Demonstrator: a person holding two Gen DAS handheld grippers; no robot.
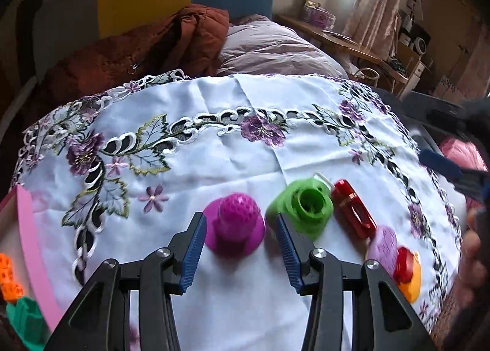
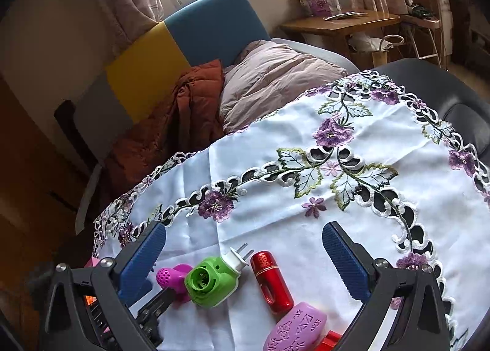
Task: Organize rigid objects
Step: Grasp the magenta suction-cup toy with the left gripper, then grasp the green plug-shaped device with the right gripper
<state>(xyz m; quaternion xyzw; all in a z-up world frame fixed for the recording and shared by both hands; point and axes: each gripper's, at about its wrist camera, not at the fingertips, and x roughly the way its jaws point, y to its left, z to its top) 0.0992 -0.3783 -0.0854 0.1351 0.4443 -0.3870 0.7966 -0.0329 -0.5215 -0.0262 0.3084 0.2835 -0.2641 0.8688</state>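
A magenta knob-shaped toy (image 1: 234, 223) stands on the white embroidered cloth (image 1: 214, 164). My left gripper (image 1: 239, 228) is open with its fingers on either side of the toy, not touching it. To its right lie a green plug-in device (image 1: 301, 208), a red cylinder (image 1: 353, 208), a lilac oval piece (image 1: 384, 246) and a red-and-orange piece (image 1: 407, 271). My right gripper (image 2: 245, 246) is open and empty above the green device (image 2: 211, 282), the red cylinder (image 2: 271, 279), the magenta toy (image 2: 174, 277) and the lilac piece (image 2: 295, 328).
A pink tray (image 1: 30, 246) at the left edge holds an orange block (image 1: 9, 280) and a teal piece (image 1: 26, 322). Beyond the cloth lie a rust-brown jacket (image 1: 147, 44) and a mauve duvet (image 1: 275, 47). A wooden desk (image 2: 340, 23) stands by the window.
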